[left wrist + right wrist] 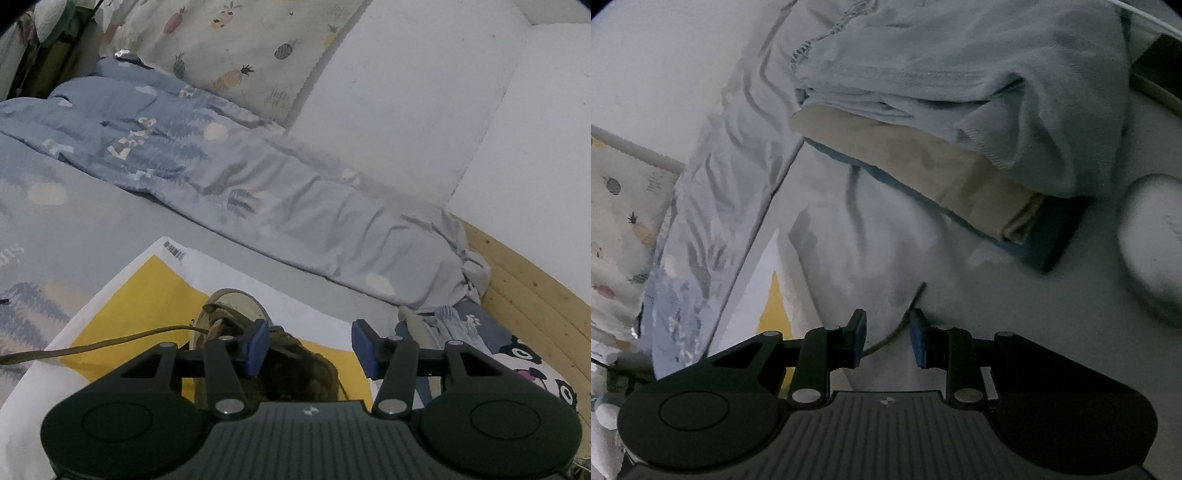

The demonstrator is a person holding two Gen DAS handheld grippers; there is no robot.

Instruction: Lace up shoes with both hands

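Left wrist view: gripper body hides much of the brown shoe (236,332); the left gripper (312,349) gapes, holding nothing. Right gripper (888,339), part-open, straddles a lace (901,325) ungripped, beside crumpled clothes (960,85).

The bed (258,254) carries a rumpled blue duvet (221,173), a pineapple-print pillow (236,48) and a white-and-yellow sheet (147,288) under a brown shoe (295,369).

Black claw (310,349), blue pads (257,347), silver screws, ribbed grey housing
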